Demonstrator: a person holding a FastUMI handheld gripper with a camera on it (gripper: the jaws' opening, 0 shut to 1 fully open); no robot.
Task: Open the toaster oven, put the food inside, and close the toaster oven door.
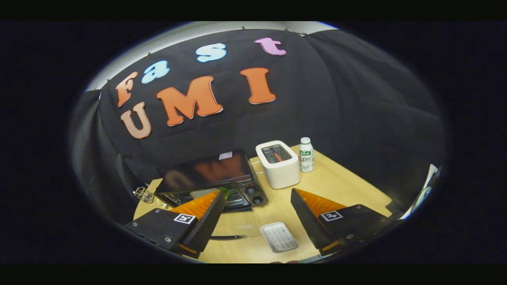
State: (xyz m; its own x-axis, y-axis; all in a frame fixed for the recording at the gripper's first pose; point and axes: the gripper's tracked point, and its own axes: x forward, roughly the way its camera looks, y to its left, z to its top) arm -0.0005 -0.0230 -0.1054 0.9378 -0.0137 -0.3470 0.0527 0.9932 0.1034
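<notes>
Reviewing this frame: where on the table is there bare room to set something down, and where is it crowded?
Gripper fingers wide open, holding nothing. Bare wood lies right of the white toaster and bottle, and between toaster oven and white tray. Crowded: oven, toaster and bottle stand close together at the back.

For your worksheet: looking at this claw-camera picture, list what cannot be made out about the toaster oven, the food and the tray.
- Toaster oven: door state unclear; left finger covers its front.
- Green food: mostly hidden behind that finger.
- White tray: contents too small to tell.
- Claw: open, holding nothing.
</notes>
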